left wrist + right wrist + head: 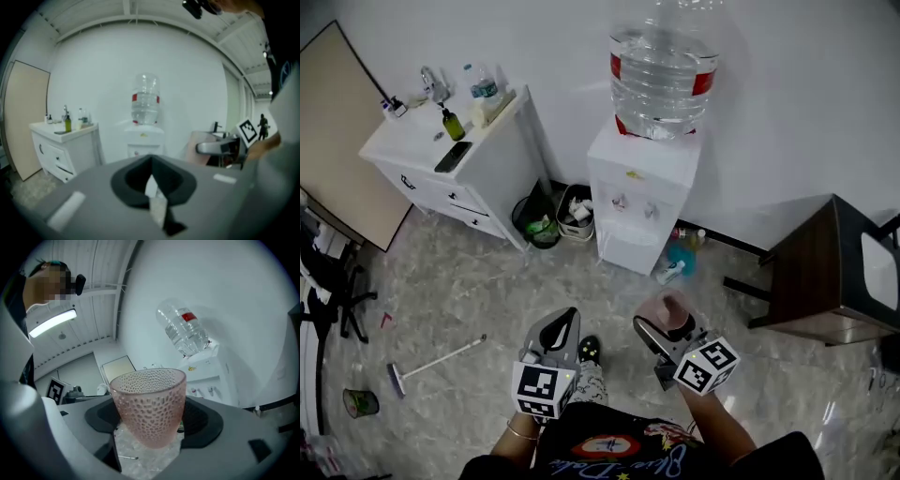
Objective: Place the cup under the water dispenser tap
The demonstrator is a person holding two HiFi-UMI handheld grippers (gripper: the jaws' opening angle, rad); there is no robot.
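Right claw [151,425] pinches the pink dimpled cup [149,394], well apart from the water dispenser [639,178]; left claw [151,182] is pressed together, empty. Carrying and placing remain.

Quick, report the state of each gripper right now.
Left gripper: closed, nothing held.
Right gripper: closed on the pink cup, held off the floor.
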